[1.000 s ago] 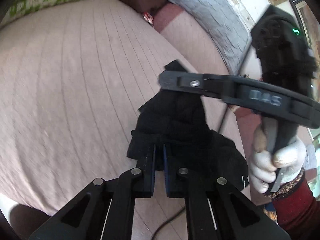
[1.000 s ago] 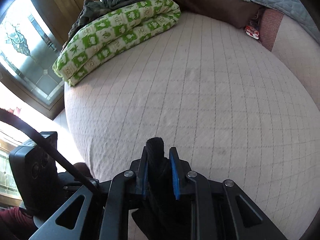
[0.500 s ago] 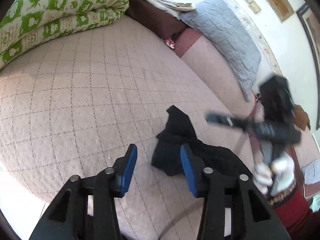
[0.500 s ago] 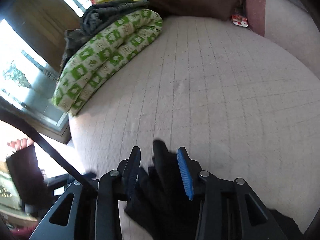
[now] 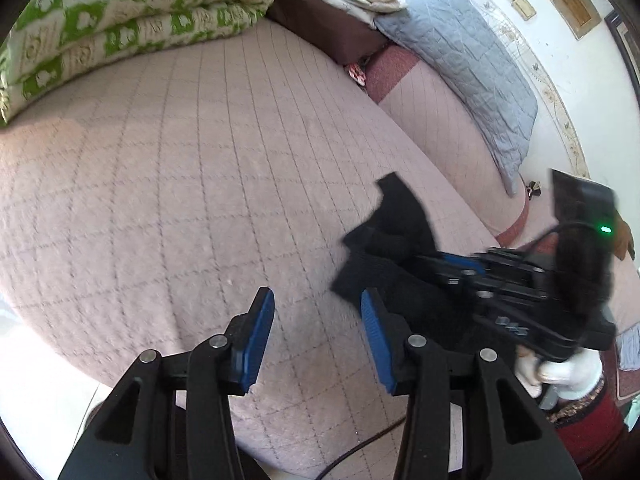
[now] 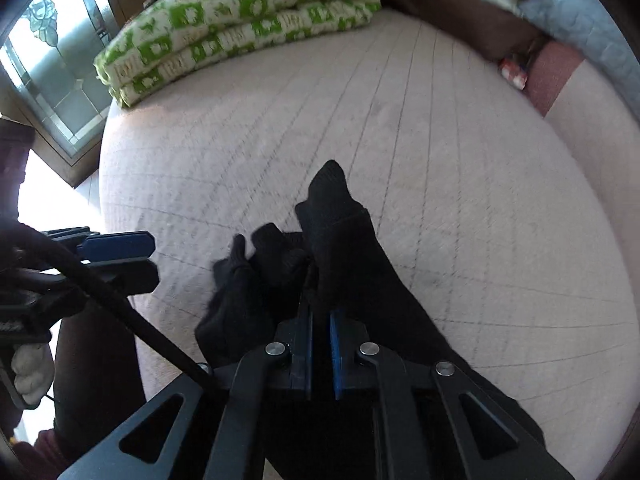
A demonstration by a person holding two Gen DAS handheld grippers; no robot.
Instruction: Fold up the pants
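The black pants lie bunched near the front edge of the pink quilted bed. My left gripper is open and empty, just left of the pants. My right gripper is shut on a fold of the black pants, which drape over and around its fingers. In the left wrist view the right gripper reaches into the pants from the right. In the right wrist view the left gripper shows open at the left edge.
A folded green-and-white quilt lies at the far side of the bed. A grey-blue quilted pillow leans at the back right. A glass door is on the left. A black cable crosses the right wrist view.
My left gripper let go of the pants, opened and drew back to the left. My right gripper opened briefly, then shut again on a fold of the pants.
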